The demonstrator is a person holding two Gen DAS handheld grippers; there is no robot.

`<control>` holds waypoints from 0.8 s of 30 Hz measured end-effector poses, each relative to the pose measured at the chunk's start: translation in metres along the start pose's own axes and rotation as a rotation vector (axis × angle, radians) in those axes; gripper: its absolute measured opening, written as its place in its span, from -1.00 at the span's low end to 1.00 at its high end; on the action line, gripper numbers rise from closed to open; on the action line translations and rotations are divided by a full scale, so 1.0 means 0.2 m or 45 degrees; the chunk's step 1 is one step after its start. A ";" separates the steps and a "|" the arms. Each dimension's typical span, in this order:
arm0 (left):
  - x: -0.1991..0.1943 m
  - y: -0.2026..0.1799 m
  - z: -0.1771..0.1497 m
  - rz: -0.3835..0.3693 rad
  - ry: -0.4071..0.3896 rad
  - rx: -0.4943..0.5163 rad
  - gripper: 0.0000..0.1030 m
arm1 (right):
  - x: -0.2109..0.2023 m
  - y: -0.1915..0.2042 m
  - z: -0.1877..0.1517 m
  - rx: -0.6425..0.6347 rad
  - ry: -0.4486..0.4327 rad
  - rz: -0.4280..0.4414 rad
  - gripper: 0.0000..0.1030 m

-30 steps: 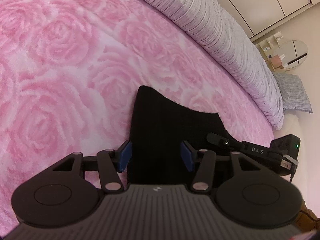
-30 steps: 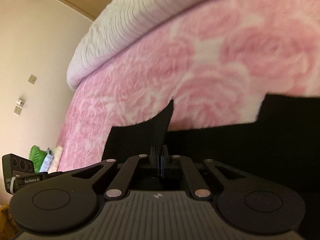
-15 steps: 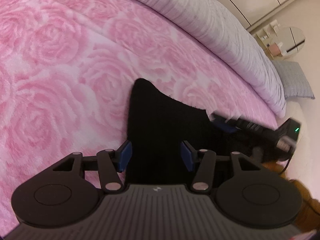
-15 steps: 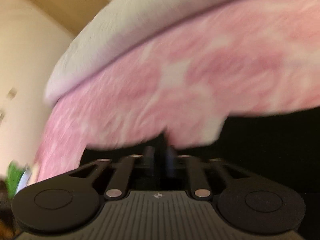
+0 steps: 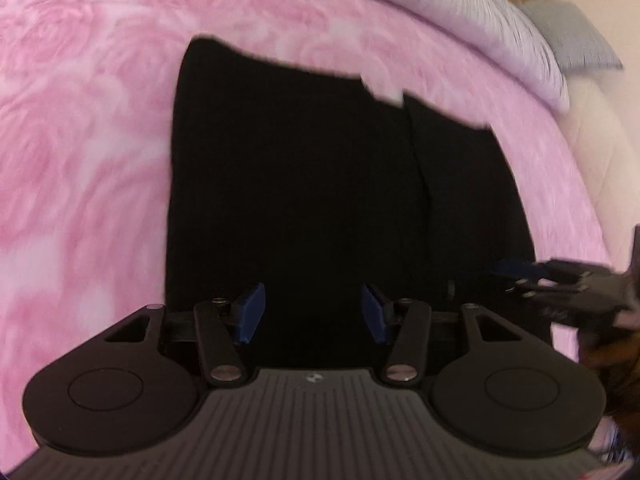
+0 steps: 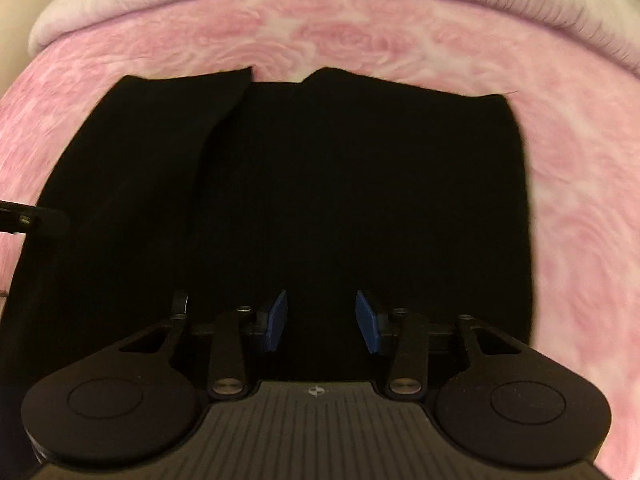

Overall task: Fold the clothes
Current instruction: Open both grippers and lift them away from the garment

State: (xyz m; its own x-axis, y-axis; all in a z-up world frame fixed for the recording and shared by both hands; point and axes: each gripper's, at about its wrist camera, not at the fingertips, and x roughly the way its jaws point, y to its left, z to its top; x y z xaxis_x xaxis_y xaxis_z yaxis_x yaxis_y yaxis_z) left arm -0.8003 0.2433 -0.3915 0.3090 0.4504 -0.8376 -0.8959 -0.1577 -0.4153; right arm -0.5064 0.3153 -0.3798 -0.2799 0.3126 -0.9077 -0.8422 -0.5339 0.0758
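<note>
Since the black garment (image 6: pixel 320 184) looks soft and limp on the bed (image 6: pixel 360 44), we'd pinch a corner; left claw (image 5: pixel 312 316) gapes empty, right claw (image 6: pixel 321 320) closing, empty.

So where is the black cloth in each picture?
Left wrist: the black cloth fills the middle, running up from the left gripper.
Right wrist: the cloth fills the middle, above the right gripper.
Shared landmark: the pink blanket around it.
</note>
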 end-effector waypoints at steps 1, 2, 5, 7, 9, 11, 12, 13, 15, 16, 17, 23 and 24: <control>-0.03 -0.01 -0.04 -0.013 0.009 0.000 -0.08 | -0.05 0.00 -0.04 0.028 0.001 -0.006 -0.15; -0.06 -0.01 -0.08 -0.026 0.018 -0.001 -0.08 | -0.11 -0.01 -0.09 0.069 -0.009 0.000 -0.13; -0.12 -0.05 -0.23 -0.052 0.059 0.003 -0.07 | -0.26 0.00 -0.26 0.163 -0.007 0.032 -0.14; -0.14 -0.11 -0.35 -0.045 0.096 0.038 -0.07 | -0.31 0.02 -0.42 0.189 0.055 -0.044 -0.14; -0.18 -0.18 -0.50 -0.045 0.116 0.087 -0.06 | -0.35 0.04 -0.58 0.227 0.109 -0.106 -0.14; -0.22 -0.23 -0.66 -0.035 0.126 0.124 -0.06 | -0.41 0.06 -0.74 0.243 0.144 -0.152 -0.10; -0.25 -0.26 -0.75 -0.030 0.129 0.134 -0.06 | -0.45 0.07 -0.82 0.245 0.156 -0.168 -0.08; -0.27 -0.28 -0.84 -0.024 0.131 0.143 -0.05 | -0.48 0.08 -0.90 0.247 0.168 -0.185 -0.03; -0.33 -0.32 -1.00 -0.001 0.129 0.146 -0.05 | -0.56 0.10 -1.05 0.247 0.201 -0.193 -0.01; -0.36 -0.34 -1.08 0.013 0.128 0.138 -0.04 | -0.59 0.11 -1.11 0.245 0.212 -0.185 0.02; -0.39 -0.36 -1.14 0.021 0.126 0.117 -0.04 | -0.62 0.11 -1.17 0.244 0.222 -0.176 0.05; -0.59 -0.52 -1.55 0.118 0.111 -0.025 -0.04 | -0.80 0.11 -1.46 0.236 0.254 -0.087 0.08; -0.63 -0.58 -1.61 0.141 0.103 -0.030 -0.04 | -0.84 0.11 -1.50 0.238 0.254 -0.069 0.09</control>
State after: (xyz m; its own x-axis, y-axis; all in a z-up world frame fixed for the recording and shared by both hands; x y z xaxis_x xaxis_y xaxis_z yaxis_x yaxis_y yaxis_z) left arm -0.6333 -0.0784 -0.3517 0.2344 0.3570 -0.9042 -0.9184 -0.2237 -0.3263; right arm -0.3392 0.0148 -0.3498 -0.1514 0.1657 -0.9745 -0.9291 -0.3603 0.0831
